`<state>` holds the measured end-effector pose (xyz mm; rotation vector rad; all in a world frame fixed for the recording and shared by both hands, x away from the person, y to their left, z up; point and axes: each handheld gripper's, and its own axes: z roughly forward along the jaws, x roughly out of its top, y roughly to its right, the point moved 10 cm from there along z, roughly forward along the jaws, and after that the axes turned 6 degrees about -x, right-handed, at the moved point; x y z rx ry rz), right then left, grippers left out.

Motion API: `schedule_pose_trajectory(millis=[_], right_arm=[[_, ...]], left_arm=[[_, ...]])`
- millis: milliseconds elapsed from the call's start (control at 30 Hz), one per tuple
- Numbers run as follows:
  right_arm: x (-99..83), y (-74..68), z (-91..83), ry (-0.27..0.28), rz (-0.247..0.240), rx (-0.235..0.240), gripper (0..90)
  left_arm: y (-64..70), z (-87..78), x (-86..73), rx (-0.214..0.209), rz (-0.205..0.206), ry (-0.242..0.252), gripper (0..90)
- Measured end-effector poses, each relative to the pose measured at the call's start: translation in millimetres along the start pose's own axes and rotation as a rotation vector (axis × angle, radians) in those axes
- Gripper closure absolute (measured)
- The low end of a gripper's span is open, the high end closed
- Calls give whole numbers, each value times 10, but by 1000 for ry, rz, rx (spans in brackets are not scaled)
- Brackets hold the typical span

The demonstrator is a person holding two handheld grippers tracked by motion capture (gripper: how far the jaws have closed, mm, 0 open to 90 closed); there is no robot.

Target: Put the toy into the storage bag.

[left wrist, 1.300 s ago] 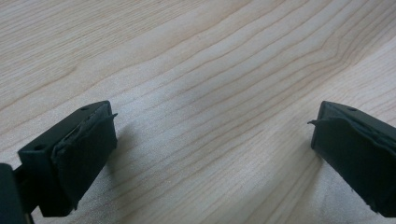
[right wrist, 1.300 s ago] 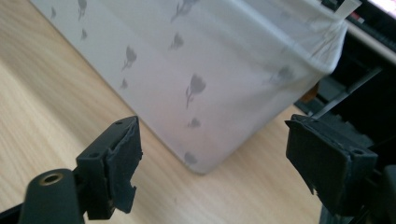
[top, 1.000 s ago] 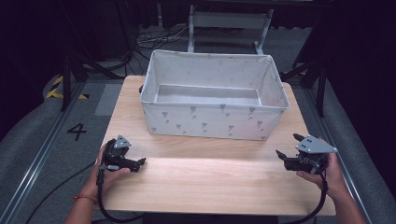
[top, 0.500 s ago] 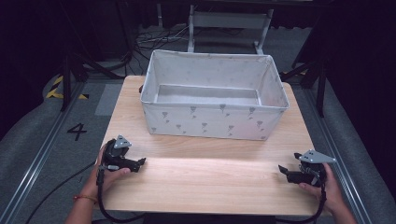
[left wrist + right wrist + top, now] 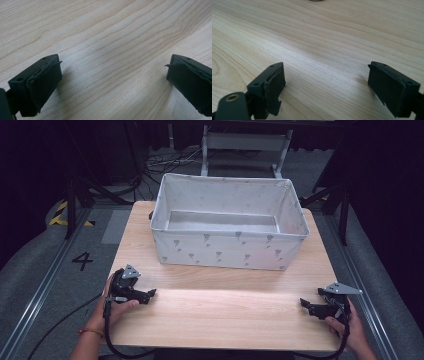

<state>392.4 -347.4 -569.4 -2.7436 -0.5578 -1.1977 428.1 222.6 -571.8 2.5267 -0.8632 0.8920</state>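
Observation:
A light wooden table (image 5: pixel 225 307) carries a white fabric bin (image 5: pixel 230 251) with a grey pattern at its far half; the bin looks empty inside. My left gripper (image 5: pixel 150 294) rests low on the table near the front left, held in a hand, jaws pointing right. My right gripper (image 5: pixel 306 304) lies near the front right edge, jaws pointing left. In the left gripper view the gripper (image 5: pixel 112 75) is open over bare wood. In the right gripper view the gripper (image 5: pixel 325 82) is open too, nothing between the pads.
The table stands on grey floor with a painted number 4 (image 5: pixel 82 261) at the left. Cables (image 5: pixel 170 162) and a metal frame (image 5: pixel 245 142) lie behind the bin. Black cables trail from both grippers off the front edge.
My right gripper has moved toward the front edge and lower on the table. The left gripper has stayed where it was.

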Motion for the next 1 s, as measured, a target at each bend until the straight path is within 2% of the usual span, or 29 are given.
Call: schedule_pose_trajectory(millis=[333, 1000], right_arm=[[-23, 59, 34, -37, 39, -54, 0], [-27, 62, 31, -38, 46, -61, 1]], left_arm=[[1, 0, 0, 4, -5, 1, 2], [-10, 5, 8, 18, -11, 1, 5]])
